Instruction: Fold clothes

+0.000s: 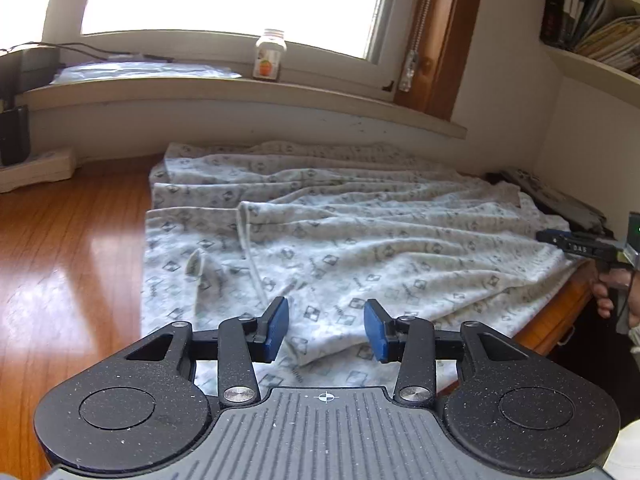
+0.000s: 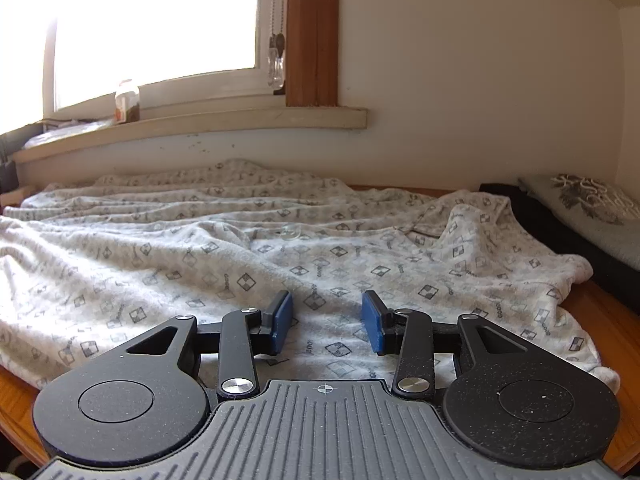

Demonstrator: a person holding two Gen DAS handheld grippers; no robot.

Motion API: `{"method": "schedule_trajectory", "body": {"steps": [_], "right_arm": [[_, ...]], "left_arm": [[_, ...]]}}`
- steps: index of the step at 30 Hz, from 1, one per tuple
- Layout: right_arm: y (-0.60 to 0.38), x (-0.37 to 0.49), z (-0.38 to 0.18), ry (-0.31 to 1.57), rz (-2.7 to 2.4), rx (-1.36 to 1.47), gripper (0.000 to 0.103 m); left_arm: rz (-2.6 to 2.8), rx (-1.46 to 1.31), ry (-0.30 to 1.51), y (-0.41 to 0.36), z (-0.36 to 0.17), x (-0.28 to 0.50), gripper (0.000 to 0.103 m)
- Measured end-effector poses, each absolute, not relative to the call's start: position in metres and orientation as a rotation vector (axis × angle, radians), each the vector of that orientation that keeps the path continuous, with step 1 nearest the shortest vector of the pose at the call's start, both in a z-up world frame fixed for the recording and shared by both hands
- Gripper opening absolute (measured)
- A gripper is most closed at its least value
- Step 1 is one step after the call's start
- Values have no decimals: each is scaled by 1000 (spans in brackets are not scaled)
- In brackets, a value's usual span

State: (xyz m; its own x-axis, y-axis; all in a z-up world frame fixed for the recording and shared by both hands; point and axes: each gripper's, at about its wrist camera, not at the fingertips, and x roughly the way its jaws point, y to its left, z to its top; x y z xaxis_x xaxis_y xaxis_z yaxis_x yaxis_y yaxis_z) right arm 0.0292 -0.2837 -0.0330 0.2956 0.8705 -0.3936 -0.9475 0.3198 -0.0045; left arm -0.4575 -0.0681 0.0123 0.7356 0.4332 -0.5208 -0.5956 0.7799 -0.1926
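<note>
**Jaws apart over spread garment**

Jaws of left gripper [image 1: 326, 330] parted, blue pads [image 1: 276, 330] clear of each other, nothing pinched between. Hovering above near edge of printed garment [image 1: 340, 232], cloth visible through the gap but not gripped. Jaws of right gripper [image 2: 326, 326] likewise parted, pads [image 2: 374, 326] bare, patterned fabric lying flat beneath and between, not pressed.

Garment: pale fleece with grey diamond-and-check print, spread wide and wrinkled across wooden tabletop [image 1: 68, 248]. Long ridges running across toward the far wall. Folded-over flap with piped hem [image 1: 250, 248] near left gripper; small loose tab [image 1: 196, 266] just beside it. Collar-like raised corner [image 2: 460, 220] on the far right in right wrist view. Clear button [image 2: 290, 232] resting on cloth mid-field.

Right gripper also seen at right edge of left wrist view [image 1: 576, 246], held by a hand [image 1: 610, 290], tip over garment's right edge.

Beyond: windowsill [image 1: 224, 94] with orange-labelled bottle [image 1: 270, 56], bright window above. Power strip [image 1: 38, 168] at left on table. Dark folded item [image 2: 600, 216] with floral print just beside garment at right. Bookshelf [image 1: 592, 16] upper right.
</note>
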Motion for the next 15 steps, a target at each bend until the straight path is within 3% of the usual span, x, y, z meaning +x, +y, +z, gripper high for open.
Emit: {"method": "schedule_trajectory", "body": {"steps": [1,5,7,8,11,15], "right_arm": [[-284,28,-33,339,1224,-261,40],[-284,26,-34,328,1221,-269,40],[-284,28,-33,335,1225,-260,40],[-285,29,-33,340,1227,-252,40],[-286,30,-34,342,1231,-238,40],[-285,27,-34,325,1222,-253,40]], "left_arm": [[607,-365,483,-68,11,-460,59],[607,-360,461,-70,7,-464,58],[603,-358,454,-71,7,-463,47],[601,-357,450,-72,7,-463,34],[618,-334,431,-73,6,-460,7],[609,-334,382,-79,24,-475,6]]}}
